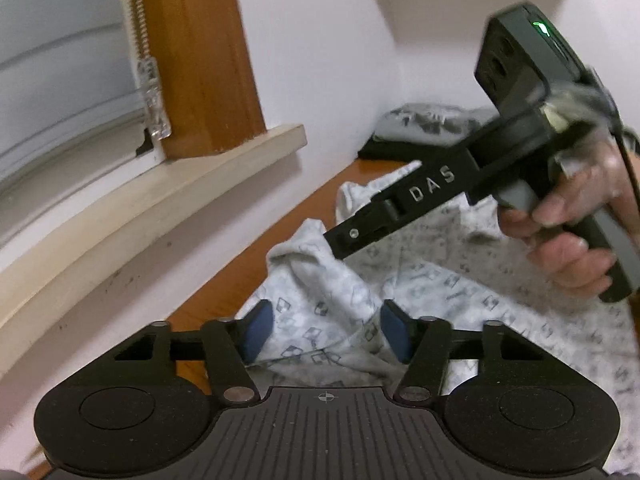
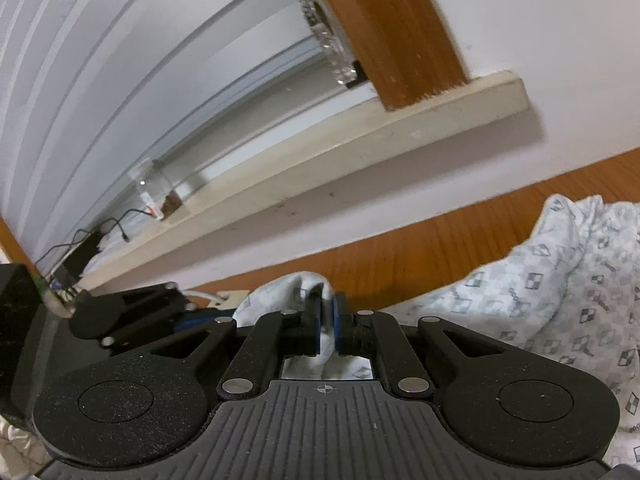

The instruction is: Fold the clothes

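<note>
Right gripper (image 2: 326, 328) clamps the patterned white garment (image 1: 332, 300); left gripper (image 1: 326, 330), jaws spread, should pinch the matching edge.

Each fisheye sits close behind its own jaws, low over the bench (image 1: 208, 304). Both face the white wall with the window sill (image 2: 360, 152). They share the sill, the wooden frame and the patterned garment (image 1: 340, 292).
</note>
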`<state>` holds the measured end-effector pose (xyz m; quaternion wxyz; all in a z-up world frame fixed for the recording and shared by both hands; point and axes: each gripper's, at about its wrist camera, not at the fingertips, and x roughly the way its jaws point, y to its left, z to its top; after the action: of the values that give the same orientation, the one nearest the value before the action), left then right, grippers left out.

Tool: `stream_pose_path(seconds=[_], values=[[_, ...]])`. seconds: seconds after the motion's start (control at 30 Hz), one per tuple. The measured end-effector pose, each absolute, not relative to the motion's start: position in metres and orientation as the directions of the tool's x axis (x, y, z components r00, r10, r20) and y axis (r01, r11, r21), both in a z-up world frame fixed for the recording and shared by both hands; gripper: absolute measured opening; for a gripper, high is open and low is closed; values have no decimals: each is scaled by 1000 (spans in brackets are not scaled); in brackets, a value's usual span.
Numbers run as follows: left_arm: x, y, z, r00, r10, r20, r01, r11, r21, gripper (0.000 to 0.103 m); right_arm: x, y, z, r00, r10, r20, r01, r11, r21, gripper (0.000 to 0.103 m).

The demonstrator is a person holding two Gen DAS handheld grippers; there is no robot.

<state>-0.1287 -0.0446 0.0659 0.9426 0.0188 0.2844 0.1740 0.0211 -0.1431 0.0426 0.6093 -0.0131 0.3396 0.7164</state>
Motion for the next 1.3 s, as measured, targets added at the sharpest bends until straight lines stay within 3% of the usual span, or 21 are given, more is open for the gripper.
stream_pose_path(seconds=[0.1,0.37,0.6,0.7,0.97,1.17,1.23,1.3], values=[[-149,-39,79,785,313,-536,-331,942,65,11,11,-141,50,-286,858,-427,-888,-69,455,7],[-247,-55,161,776,394,-493,-438,898,28,6,-63,-138,87,-493,787,-372,-845,-330,421,7],[-310,-47,212,711,486,-509,-577,816,-27,6,-124,-141,119,-635,713,-296,-758,-501,417,11],[-336,-23,190,657,514,-552,-647,760,-63,6,-143,-132,116,-604,720,-342,-790,-483,377,25],[-400,34,110,574,511,-640,-765,612,-197,6,-178,-145,84,-534,719,-445,-843,-496,210,26],[-411,31,101,561,570,-600,-800,561,-215,27,-201,-154,58,-445,735,-511,-865,-500,34,27],[-415,30,98,555,589,-587,-810,543,-222,41,-199,-149,49,-418,732,-538,-872,-490,12,27],[-417,22,99,552,618,-561,-820,526,-228,43,-192,-143,41,-409,725,-555,-878,-478,24,27]])
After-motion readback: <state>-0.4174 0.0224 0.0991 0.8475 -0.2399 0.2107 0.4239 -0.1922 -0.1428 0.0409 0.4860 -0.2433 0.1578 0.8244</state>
